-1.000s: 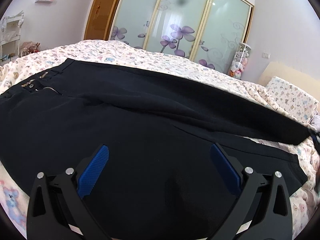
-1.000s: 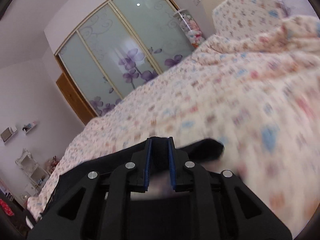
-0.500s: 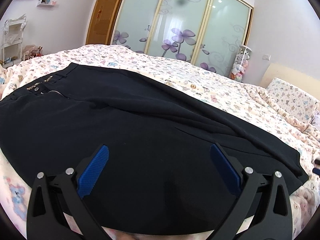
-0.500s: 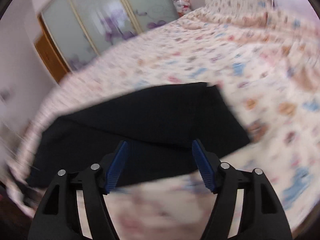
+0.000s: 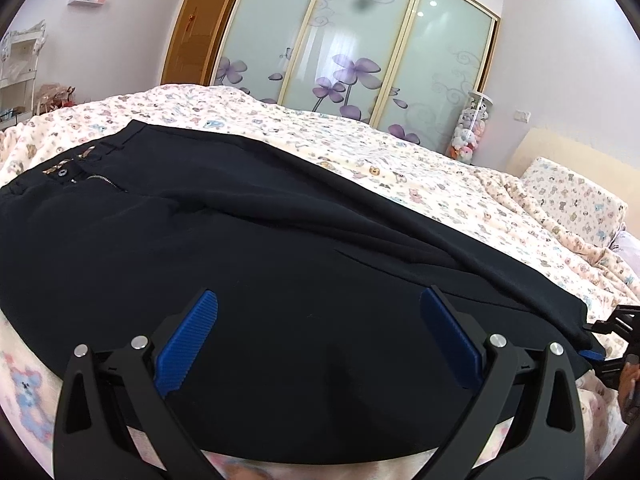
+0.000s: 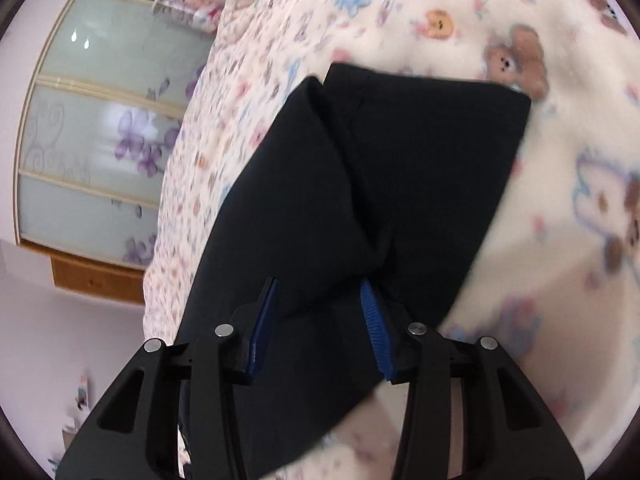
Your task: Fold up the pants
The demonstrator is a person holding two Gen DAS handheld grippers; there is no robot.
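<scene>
Since a second ago, the hem end of the black pants (image 5: 280, 264), then pinched and lifted, has dropped flat onto the bed, and the right gripper (image 6: 320, 300) has rolled over and come down close over that end; its jaws, then shut on the cloth, sprang wide and have just been closing again. Largest in the scene is the bed (image 5: 360, 148), covered by a cream blanket printed with small bears, and behind it stands a wardrobe (image 5: 352, 48) with frosted sliding doors painted with purple flowers. Across the blanket the pants lie lengthwise, waistband with button and zipper at the far left, both legs running to the right, one laid over the other with a long crease between them. Near the middle of the pants, the left gripper (image 5: 318, 332) hovers over the near edge of the cloth with its jaws spread wide and nothing between its blue pads (image 5: 186, 344). At the right end, in the right wrist view, a raised fold of the trouser leg lies between the right gripper's half-open jaws; the frame is blurred, and the pads do not appear to press on it. In the left wrist view that gripper shows only as a sliver at the far right edge, beside the hems.
</scene>
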